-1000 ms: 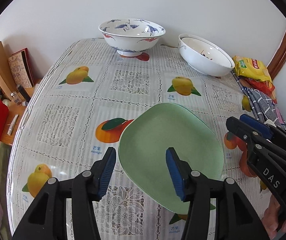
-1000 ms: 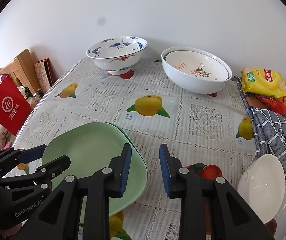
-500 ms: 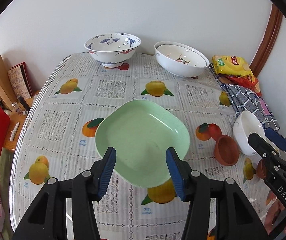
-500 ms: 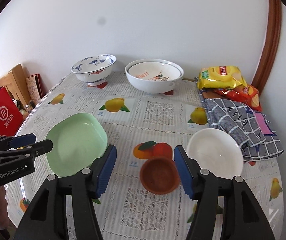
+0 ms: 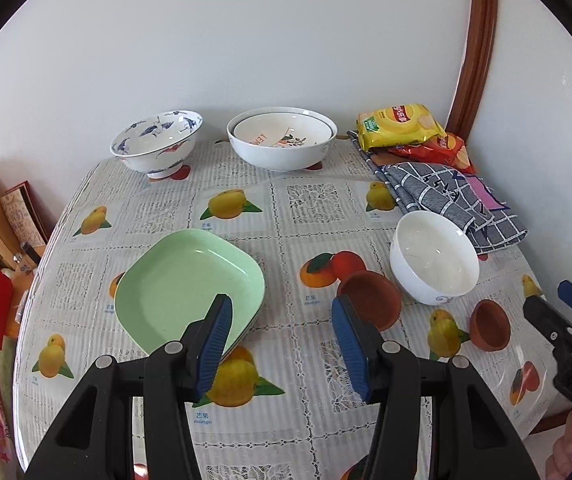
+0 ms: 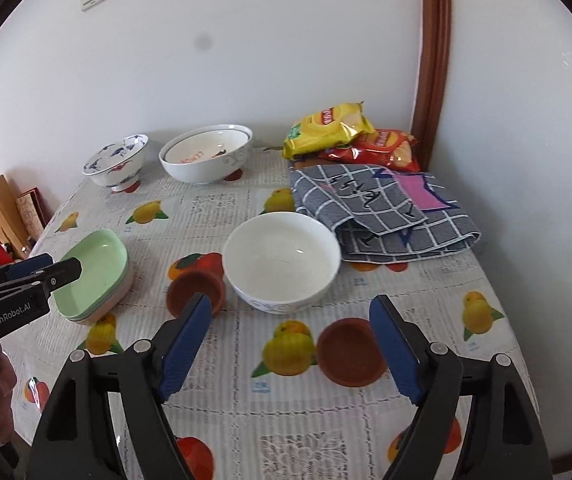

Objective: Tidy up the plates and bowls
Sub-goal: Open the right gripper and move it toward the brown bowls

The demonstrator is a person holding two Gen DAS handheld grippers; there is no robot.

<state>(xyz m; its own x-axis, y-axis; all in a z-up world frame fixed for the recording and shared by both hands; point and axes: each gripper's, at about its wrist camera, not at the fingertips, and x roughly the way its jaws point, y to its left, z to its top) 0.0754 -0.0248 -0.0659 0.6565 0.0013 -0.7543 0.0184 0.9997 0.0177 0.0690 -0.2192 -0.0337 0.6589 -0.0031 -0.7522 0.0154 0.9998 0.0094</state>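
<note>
We saw the white bowl (image 6: 281,266) centred, a terracotta dish (image 6: 195,292) touching its left, green plates (image 6: 95,276) stacked farther left.

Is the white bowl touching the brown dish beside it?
Cannot tell. In both wrist views the white bowl and the brown dish overlap at their rims, with no plain gap or contact.
</note>
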